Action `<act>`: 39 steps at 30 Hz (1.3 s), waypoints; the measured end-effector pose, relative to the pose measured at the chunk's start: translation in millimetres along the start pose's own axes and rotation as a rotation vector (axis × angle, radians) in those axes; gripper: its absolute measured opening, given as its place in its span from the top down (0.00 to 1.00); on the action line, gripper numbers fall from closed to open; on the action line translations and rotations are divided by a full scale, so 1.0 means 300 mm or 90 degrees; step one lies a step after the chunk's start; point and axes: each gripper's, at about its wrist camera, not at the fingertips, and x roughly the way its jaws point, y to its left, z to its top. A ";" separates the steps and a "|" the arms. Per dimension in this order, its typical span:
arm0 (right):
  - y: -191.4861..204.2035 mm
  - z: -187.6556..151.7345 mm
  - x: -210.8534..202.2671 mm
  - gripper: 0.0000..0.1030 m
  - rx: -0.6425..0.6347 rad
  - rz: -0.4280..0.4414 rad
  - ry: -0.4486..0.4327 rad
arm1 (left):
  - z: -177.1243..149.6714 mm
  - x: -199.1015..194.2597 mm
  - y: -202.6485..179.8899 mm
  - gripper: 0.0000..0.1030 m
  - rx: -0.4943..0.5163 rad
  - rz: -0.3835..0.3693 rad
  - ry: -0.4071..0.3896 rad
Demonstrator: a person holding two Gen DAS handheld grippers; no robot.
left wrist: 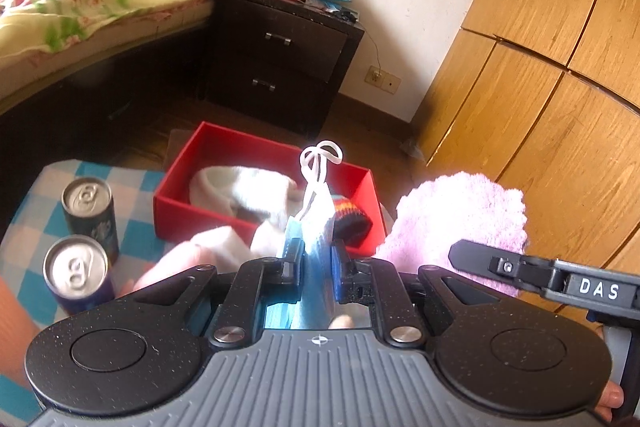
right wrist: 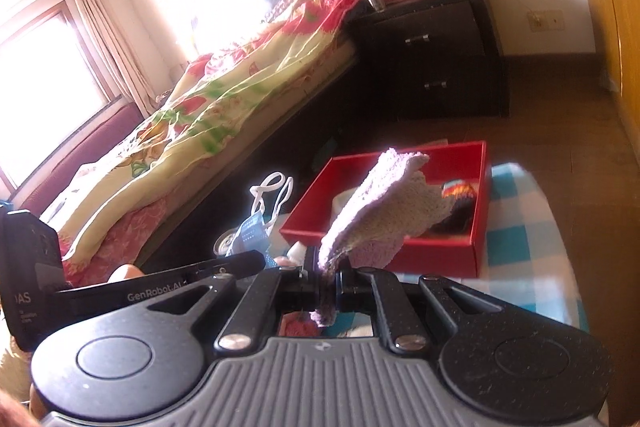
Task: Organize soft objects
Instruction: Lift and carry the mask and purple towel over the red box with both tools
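My left gripper (left wrist: 316,263) is shut on a blue face mask (left wrist: 316,223) with white ear loops, held up in front of the red box (left wrist: 224,143). My right gripper (right wrist: 329,285) is shut on a pink fluffy cloth (right wrist: 380,199), held just before the red box (right wrist: 478,227). The cloth also shows in the left wrist view (left wrist: 460,219), and the mask in the right wrist view (right wrist: 252,235). The box sits on a blue checked cloth (left wrist: 136,227) and holds a white sock (left wrist: 240,191) and a striped knitted item (left wrist: 352,219). Another white sock (left wrist: 216,247) lies just outside it.
Two drink cans (left wrist: 86,207) (left wrist: 76,273) stand on the checked cloth at the left. A bed with a floral quilt (right wrist: 224,99) runs along the left. A dark nightstand (left wrist: 280,55) stands behind the box. A wooden wardrobe (left wrist: 540,47) fills the right.
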 end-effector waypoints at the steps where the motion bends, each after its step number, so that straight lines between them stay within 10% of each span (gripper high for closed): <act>1: -0.001 0.011 0.009 1.00 -0.004 -0.002 -0.003 | 0.005 0.007 0.001 0.89 0.002 0.000 -0.001; 39: -0.077 0.181 0.341 1.00 -0.056 -0.063 -0.002 | 0.235 0.397 0.079 0.86 0.034 0.124 0.002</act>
